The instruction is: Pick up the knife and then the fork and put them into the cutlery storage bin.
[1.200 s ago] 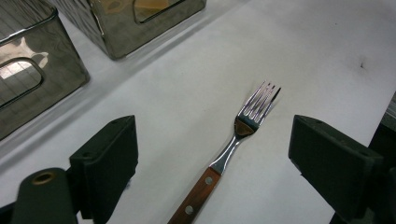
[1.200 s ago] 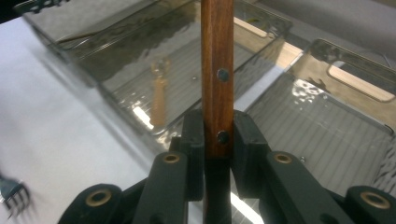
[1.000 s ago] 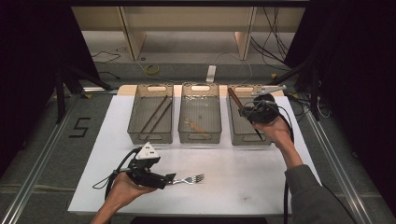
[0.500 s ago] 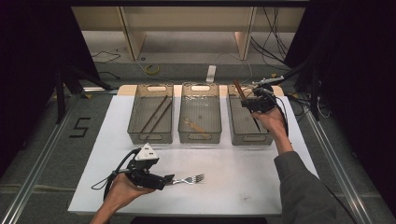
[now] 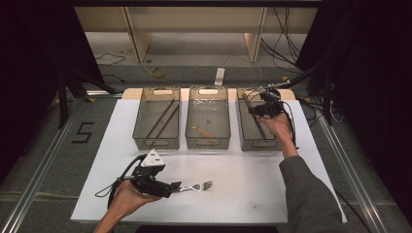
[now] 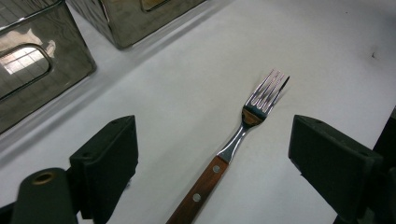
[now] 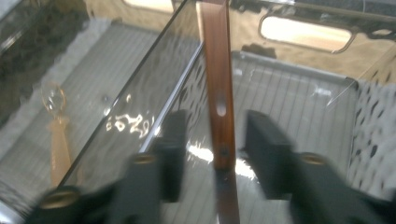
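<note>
Left gripper [image 6: 212,154] gapes around a fork [image 6: 233,154] on the desk [image 5: 252,194]; right gripper [image 7: 215,144], jaws just opening, straddles a knife [image 7: 218,93] over the right bin [image 5: 245,141].

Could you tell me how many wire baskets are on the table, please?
3, in a row at the far side: the left basket with two dark sticks, the middle basket, and the right basket under the right gripper.

light: overhead, bright on the white table [image 5: 243,194], dark room around | shadows: soft, short beside the fork [image 6: 243,135] | glare: bright patches on the bin [image 7: 299,112] mesh floor | blur: right gripper view smeared (jaws worst), left gripper view sharp | high view: slightly grainy, edges black
</note>
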`<state>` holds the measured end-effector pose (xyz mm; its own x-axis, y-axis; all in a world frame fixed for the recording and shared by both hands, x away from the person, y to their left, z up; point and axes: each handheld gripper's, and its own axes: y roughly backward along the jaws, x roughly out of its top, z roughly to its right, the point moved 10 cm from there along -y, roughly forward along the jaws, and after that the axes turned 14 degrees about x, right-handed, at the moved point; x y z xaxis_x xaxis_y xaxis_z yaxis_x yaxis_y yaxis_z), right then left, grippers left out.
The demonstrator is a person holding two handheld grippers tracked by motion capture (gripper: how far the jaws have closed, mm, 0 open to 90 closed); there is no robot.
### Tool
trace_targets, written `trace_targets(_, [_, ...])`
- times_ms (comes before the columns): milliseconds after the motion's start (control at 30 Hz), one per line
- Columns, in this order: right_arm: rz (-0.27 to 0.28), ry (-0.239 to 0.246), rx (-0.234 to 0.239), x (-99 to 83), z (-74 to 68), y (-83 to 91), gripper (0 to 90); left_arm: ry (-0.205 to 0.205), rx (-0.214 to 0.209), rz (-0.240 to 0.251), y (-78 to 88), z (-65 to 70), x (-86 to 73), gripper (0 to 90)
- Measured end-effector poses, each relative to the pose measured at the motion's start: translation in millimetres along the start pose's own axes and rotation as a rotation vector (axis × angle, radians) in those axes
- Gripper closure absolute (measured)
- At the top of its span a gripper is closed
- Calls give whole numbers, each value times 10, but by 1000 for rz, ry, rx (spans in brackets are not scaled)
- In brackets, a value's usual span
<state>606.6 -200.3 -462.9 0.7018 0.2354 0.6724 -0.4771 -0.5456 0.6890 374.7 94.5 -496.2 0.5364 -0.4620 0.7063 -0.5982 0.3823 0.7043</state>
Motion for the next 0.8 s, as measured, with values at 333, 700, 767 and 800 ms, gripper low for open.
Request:
trace_targets(333, [8, 110, 73, -20, -352, 190, 455, -13, 5, -24, -20, 3, -30, 154])
trace_targets(700, [18, 219, 193, -334, -818, 418, 374, -24, 9, -37, -29, -13, -48, 154])
trace_targets(767, [31, 227, 216, -399, -885, 465, 367, -28, 10, -42, -33, -14, -52, 154])
trace_targets(800, [41, 233, 222, -428, -918, 488, 361, -31, 11, -44, -33, -16, -52, 154])
